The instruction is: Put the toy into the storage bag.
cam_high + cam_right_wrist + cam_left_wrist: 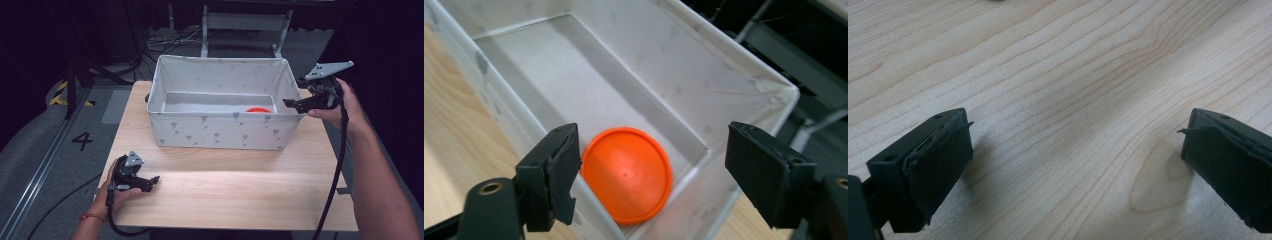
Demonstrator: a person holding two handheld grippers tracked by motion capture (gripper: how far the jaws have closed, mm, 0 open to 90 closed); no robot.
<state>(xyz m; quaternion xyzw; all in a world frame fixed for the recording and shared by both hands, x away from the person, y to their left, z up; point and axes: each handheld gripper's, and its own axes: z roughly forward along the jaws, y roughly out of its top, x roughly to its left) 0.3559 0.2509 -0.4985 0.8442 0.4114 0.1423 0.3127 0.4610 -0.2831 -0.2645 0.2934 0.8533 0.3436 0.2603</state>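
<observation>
An orange disc (626, 172) lies flat on the floor of the white fabric box (220, 131), in its near right corner; the high view shows just a sliver of the disc (258, 109). My right gripper (290, 104) hovers above the box's right end, its jaws open with nothing between them; in the right gripper view, the right gripper (651, 170) looks down on the disc from well above. My left gripper (154, 181) rests on the wooden table (240, 195) near its front left corner. In the left gripper view, its jaws (1075, 165) stand wide apart over bare wood.
The box stands across the far half of the table, printed with small grey motifs. Beyond the table are a metal frame (245, 25), cables on the floor and a floor mark "4" (82, 141). A cable trails from each gripper toward the table's front edge.
</observation>
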